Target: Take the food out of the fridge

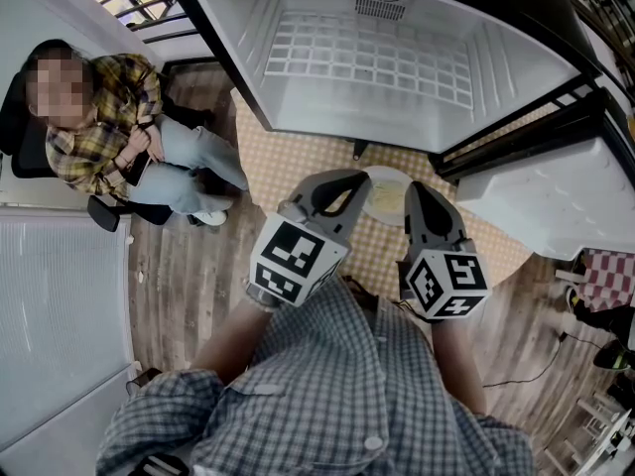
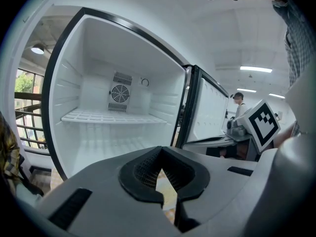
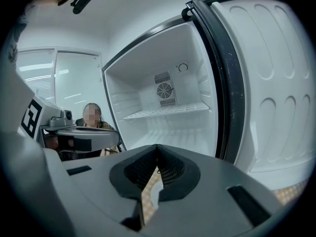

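A: Setting: wood-plank floor (image 1: 179, 296) with a checkered mat (image 1: 298, 162) at centre. In the head view the open fridge (image 1: 248, 38) is at 12 o'clock, its door (image 1: 536, 196) swung to 3 o'clock. A seated person (image 1: 99, 117) is at 10 o'clock.
B: Food?
A: The plate of food (image 1: 385, 198) lies on the mat outside the fridge, between the two gripper tips.
B: Left gripper (image 1: 342, 181)?
A: Jaws fully together, nothing in them.
B: Right gripper (image 1: 417, 194)?
A: Tips meet, nothing gripped. Both grippers point toward 12 o'clock, at the wire shelf (image 1: 367, 62).
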